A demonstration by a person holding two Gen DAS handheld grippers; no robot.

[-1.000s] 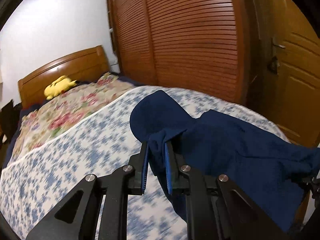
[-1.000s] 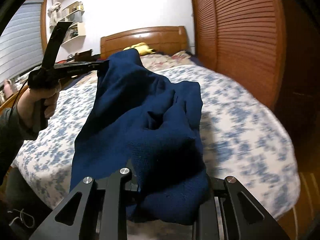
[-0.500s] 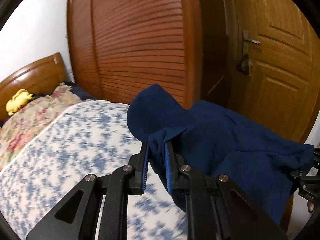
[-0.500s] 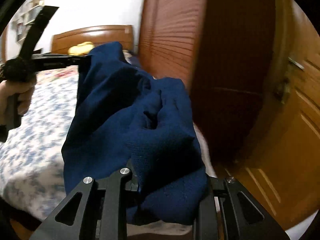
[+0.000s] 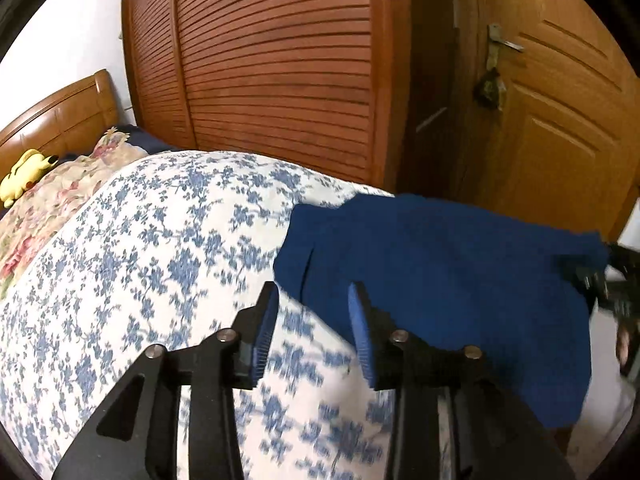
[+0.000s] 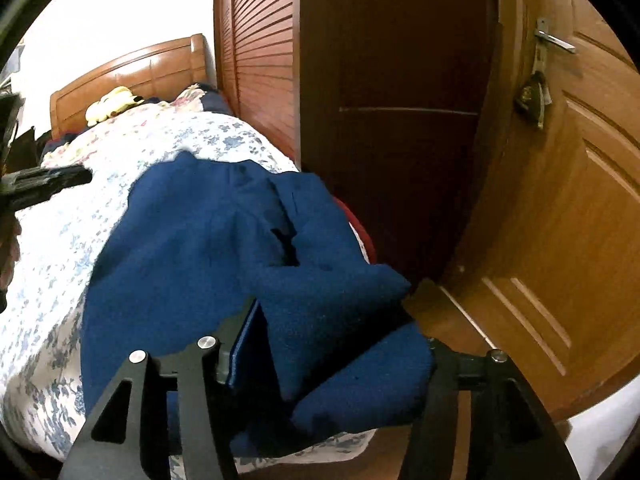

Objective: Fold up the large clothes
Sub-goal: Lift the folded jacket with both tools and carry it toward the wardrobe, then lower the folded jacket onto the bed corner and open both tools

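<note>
Navy garment [image 5: 460, 280] lies on bed [image 5: 140, 260] at corner nearest door [image 5: 560, 140], one edge drooping over side.
Left gripper [image 5: 314, 332]: jaws opening, nothing between, cloth just ahead.
Right gripper [image 6: 332, 344]: jaws opening, cloth bunched between, pads seemingly off it.
Release step: back both straight out, no snagging. Check overhang; could slide off. Flatten before next fold.
</note>
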